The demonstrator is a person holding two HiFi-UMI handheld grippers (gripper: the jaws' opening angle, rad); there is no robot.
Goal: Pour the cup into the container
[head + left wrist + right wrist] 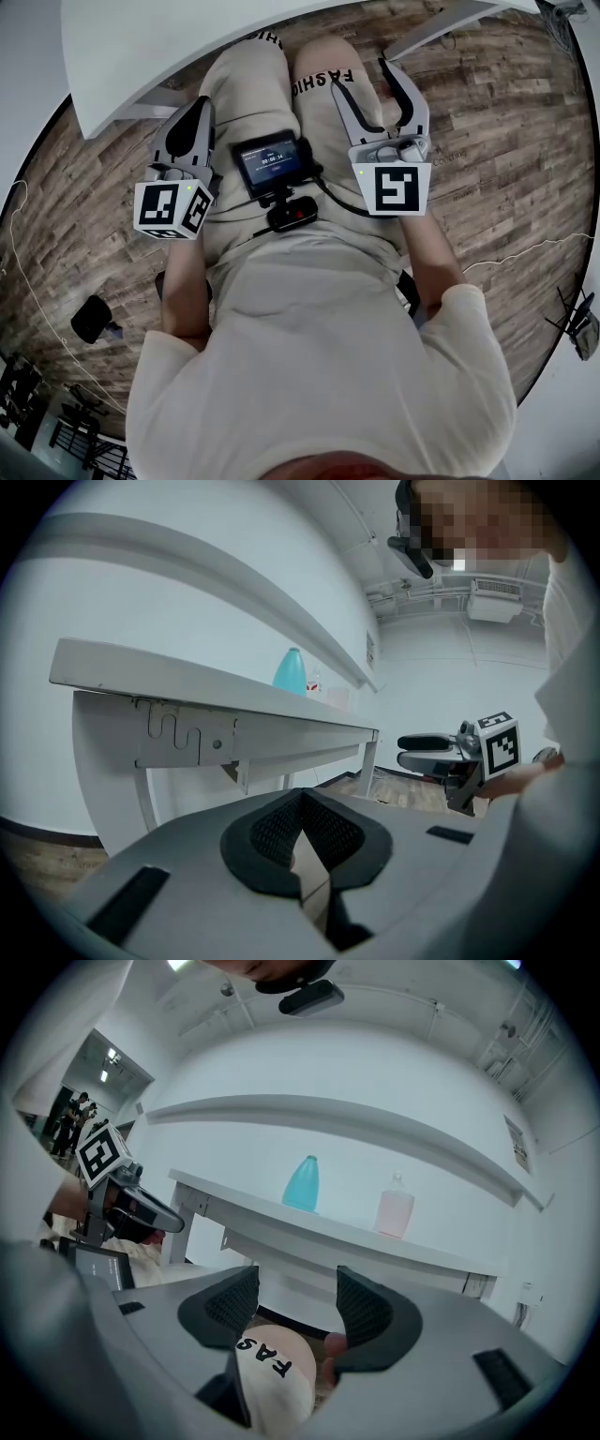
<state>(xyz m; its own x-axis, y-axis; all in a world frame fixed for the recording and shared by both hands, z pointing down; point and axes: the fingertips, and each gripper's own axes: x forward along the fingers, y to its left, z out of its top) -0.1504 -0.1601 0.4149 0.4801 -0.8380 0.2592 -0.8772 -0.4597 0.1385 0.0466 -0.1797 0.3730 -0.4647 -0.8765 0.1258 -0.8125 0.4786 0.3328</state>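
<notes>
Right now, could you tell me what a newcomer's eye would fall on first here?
Two grippers hover over the seated person's lap: the left gripper, fingers together, and the right gripper, fingers apart. Ahead, a turquoise bottle and a pale pink bottle stand on the white table.

A turquoise cone-shaped plastic vessel (302,1183) stands upright on the white table (272,1215), back from its front edge. To its right, near but not touching, a pale pink translucent narrow-necked vessel (395,1207) also stands upright.
</notes>
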